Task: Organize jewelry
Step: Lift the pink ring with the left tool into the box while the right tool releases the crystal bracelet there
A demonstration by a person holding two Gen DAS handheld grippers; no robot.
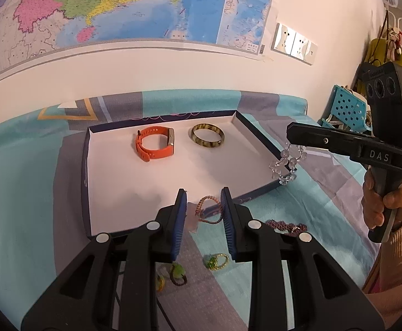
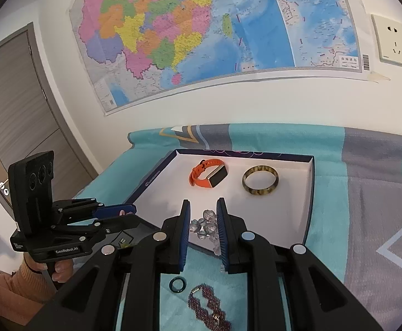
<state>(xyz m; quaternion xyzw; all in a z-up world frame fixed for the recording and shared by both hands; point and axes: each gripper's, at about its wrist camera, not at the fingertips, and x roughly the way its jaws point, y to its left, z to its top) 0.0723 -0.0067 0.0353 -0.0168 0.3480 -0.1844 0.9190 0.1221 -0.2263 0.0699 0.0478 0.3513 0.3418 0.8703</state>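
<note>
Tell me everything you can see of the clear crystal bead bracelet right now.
The clear crystal bead bracelet is a loop of rounded, faceted, glass-like beads. It hangs bunched from the right gripper, whose blue-padded fingers are shut on it. It dangles in the air by the near right corner of the white-lined, dark-rimmed box; whether its lowest beads touch the rim is unclear.

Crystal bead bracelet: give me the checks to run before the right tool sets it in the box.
1. Right tool grips the crystal bead bracelet: ok.
2. Bracelet hangs above the box's near right corner, not yet inside the box: not ok.
3. Free floor beside the orange watch and amber bangle: ok.
4. Left tool out of the way: ok, open over the woven bracelet.
</note>
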